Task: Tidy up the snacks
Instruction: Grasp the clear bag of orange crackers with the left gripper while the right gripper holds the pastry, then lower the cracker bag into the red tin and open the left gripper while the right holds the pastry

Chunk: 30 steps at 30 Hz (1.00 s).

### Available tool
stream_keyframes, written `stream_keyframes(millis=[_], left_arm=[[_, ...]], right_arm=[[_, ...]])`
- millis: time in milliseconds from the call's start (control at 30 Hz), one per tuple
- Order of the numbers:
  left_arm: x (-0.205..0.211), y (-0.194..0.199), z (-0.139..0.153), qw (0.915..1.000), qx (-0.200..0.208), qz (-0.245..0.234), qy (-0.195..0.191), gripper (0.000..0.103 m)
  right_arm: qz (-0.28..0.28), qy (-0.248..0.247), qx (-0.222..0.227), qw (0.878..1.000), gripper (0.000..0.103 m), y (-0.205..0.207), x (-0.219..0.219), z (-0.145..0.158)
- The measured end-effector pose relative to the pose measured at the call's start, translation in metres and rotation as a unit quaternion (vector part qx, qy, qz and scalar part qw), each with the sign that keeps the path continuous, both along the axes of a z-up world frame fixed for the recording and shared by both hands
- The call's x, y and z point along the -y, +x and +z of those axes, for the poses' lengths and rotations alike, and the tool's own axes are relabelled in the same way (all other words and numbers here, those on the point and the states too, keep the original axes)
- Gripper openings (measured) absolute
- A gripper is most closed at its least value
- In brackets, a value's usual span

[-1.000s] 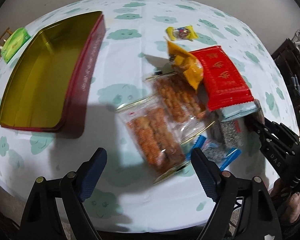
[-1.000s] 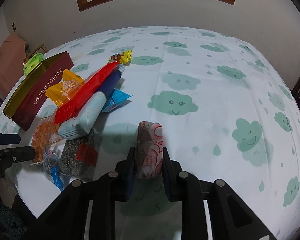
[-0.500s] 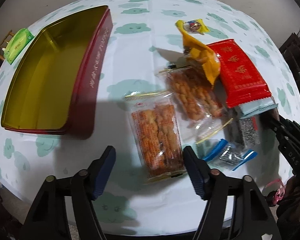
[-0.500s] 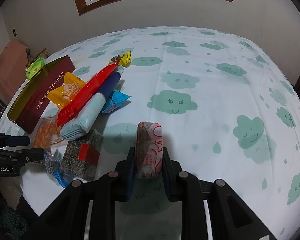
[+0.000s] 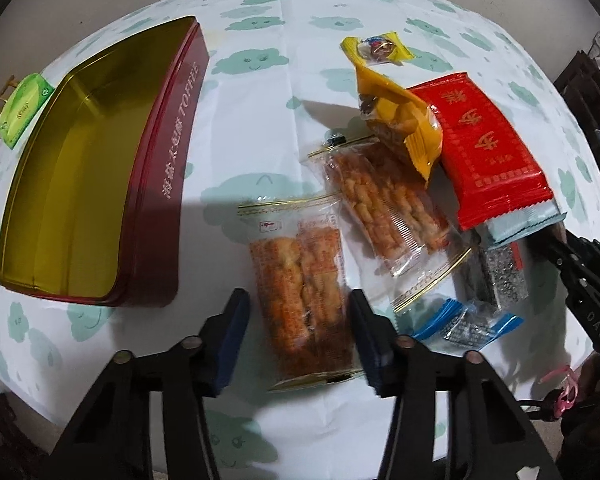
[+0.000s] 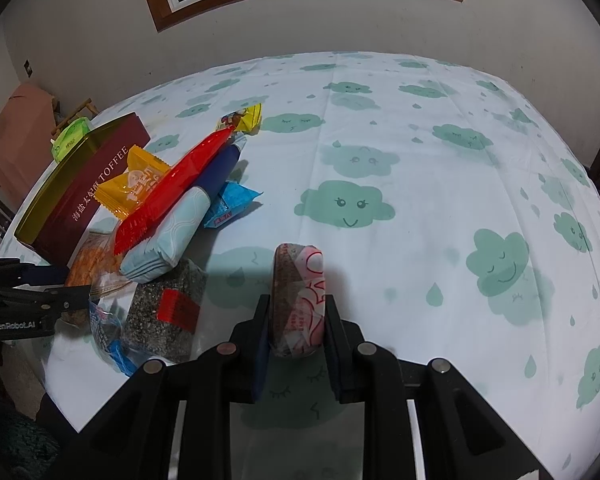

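A clear packet of orange crackers [image 5: 300, 292] lies on the cloud-print tablecloth [image 5: 252, 128], lengthwise between the fingers of my left gripper [image 5: 298, 336]. Its jaws are closing; the right pad [image 5: 362, 328] is at the packet's edge and a thin gap shows at the left pad [image 5: 236, 328]. The open red toffee tin [image 5: 80, 184], gold inside and with nothing in it, stands to the left. My right gripper [image 6: 296, 312] is shut on a pink-and-brown wrapped snack [image 6: 300, 280], held just above the cloth.
A pile lies right of the left gripper: a second cracker packet [image 5: 388, 204], a yellow packet [image 5: 400, 120], a red packet [image 5: 488, 148], a dark sesame bar [image 5: 500, 272] and a blue-edged packet [image 5: 464, 320]. A green packet [image 5: 24, 108] lies beyond the tin.
The left gripper's jaws have narrowed from wide apart to close around the cracker packet, which now lies straight between them. The right gripper and its snack have not moved.
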<state>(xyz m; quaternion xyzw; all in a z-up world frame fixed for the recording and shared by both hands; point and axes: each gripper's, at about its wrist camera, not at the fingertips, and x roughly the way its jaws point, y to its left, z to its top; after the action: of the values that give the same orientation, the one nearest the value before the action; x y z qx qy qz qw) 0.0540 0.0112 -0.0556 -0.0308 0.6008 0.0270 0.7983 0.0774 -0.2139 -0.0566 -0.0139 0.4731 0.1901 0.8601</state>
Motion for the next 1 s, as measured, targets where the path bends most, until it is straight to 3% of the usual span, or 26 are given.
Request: stream_keyframes(millis=[67, 333, 700, 867, 1000], left_arm=[[0.001, 0.001, 0.001, 1.0, 0.001, -0.001, 0.0, 0.036], [0.0, 0.0, 0.005, 1.0, 0.005, -0.006, -0.004, 0.034], [-0.011, -0.022, 0.038, 0.9988, 0.034, -0.028, -0.022, 0.034], [-0.03, -0.021, 0.058, 0.9977, 0.06, -0.022, -0.022, 0.034], [-0.063, -0.015, 0.074, 0.9962, 0.086, 0.0, 0.005, 0.034]], right_arm=[[0.0, 0.0, 0.0, 1.0, 0.024, 0.0, 0.0, 0.0], [-0.002, -0.002, -0.002, 1.0, 0.024, 0.0, 0.0, -0.001], [-0.008, -0.018, -0.008, 1.0, 0.024, 0.003, -0.007, 0.0], [-0.013, -0.024, -0.01, 1.0, 0.024, 0.003, -0.008, 0.0], [-0.015, -0.031, -0.012, 0.999, 0.024, 0.003, -0.01, 0.0]])
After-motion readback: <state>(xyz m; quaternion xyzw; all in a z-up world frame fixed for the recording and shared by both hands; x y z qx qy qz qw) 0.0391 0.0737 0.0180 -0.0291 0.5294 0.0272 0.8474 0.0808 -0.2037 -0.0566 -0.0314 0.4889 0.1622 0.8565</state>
